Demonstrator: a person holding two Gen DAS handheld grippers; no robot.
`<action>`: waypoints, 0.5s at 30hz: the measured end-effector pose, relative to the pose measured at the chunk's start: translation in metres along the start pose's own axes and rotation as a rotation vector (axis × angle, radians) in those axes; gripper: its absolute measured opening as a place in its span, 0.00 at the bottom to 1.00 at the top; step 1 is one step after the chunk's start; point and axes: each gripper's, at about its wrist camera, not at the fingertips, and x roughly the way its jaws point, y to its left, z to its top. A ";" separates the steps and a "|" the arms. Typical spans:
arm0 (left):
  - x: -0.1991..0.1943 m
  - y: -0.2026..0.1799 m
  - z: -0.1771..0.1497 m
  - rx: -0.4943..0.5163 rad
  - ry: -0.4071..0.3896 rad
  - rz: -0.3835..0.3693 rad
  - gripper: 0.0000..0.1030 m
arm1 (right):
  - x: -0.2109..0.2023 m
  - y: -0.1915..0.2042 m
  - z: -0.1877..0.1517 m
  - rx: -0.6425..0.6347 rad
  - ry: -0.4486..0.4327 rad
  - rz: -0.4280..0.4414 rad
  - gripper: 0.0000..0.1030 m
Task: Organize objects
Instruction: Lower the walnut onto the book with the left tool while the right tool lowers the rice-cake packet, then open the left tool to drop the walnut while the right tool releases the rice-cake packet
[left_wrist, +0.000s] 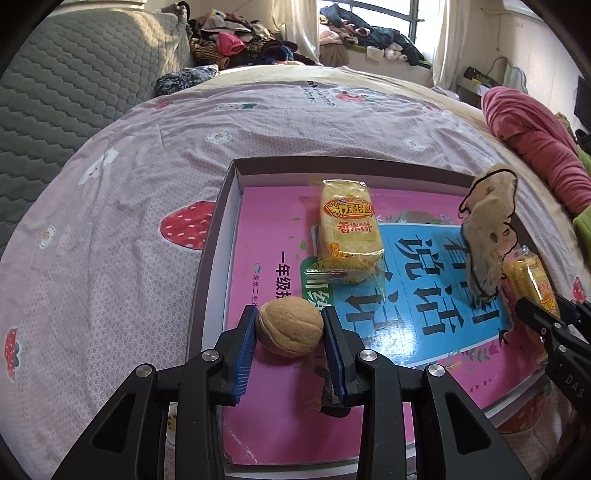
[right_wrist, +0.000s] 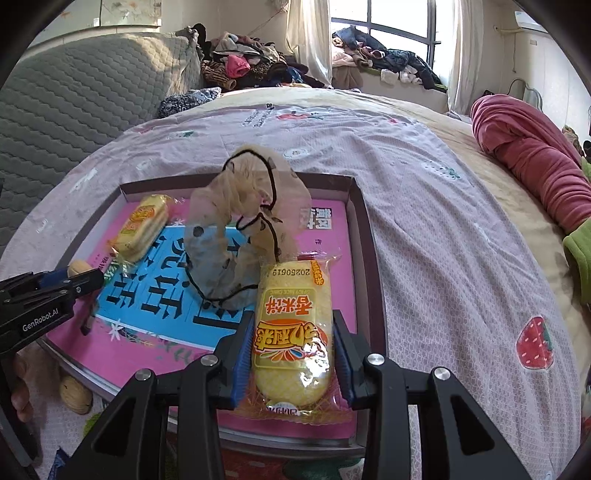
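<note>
Two grippers are seen over a shallow box (left_wrist: 218, 229) laid on a bed cover (left_wrist: 122, 192) printed with strawberries. The left gripper (left_wrist: 290, 330) is clamped on a walnut (left_wrist: 290, 332), its blue pads (left_wrist: 248, 343) pressed against both sides of the shell. The walnut is held near the box's left wall in the left wrist view, above a pink and blue book (left_wrist: 269, 280) that lines the box floor. The right gripper (right_wrist: 291, 358) is closed on a yellow rice cracker packet (right_wrist: 291, 343), gripped across its width, with the packet pointing away along the fingers over the box's right side. A second rice cracker packet (left_wrist: 347, 236) is lying flat on the book, toward the far left corner in the right wrist view. A sheer cloth pouch with black cord trim (right_wrist: 243, 229) is seen standing crumpled on the book between the two packets, just beyond the held one; touch cannot be told. A second walnut (right_wrist: 75, 397) is lying on the bed cover outside the box, near its front left edge, beside a partly visible hand (right_wrist: 22, 384). A red rolled blanket (right_wrist: 532, 155) is seen at the far right of the bed. Piled clothes (right_wrist: 251, 66) are seen behind the bed, by the window.
</note>
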 end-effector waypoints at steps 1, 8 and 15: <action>0.000 0.000 0.000 -0.001 0.000 -0.001 0.35 | 0.001 -0.001 -0.001 0.001 0.001 -0.001 0.38; 0.001 0.000 0.000 -0.004 0.002 -0.001 0.35 | 0.004 -0.002 -0.002 0.009 0.007 -0.008 0.38; 0.003 -0.001 -0.001 0.005 0.006 -0.008 0.41 | 0.004 -0.003 -0.001 0.012 0.009 -0.010 0.38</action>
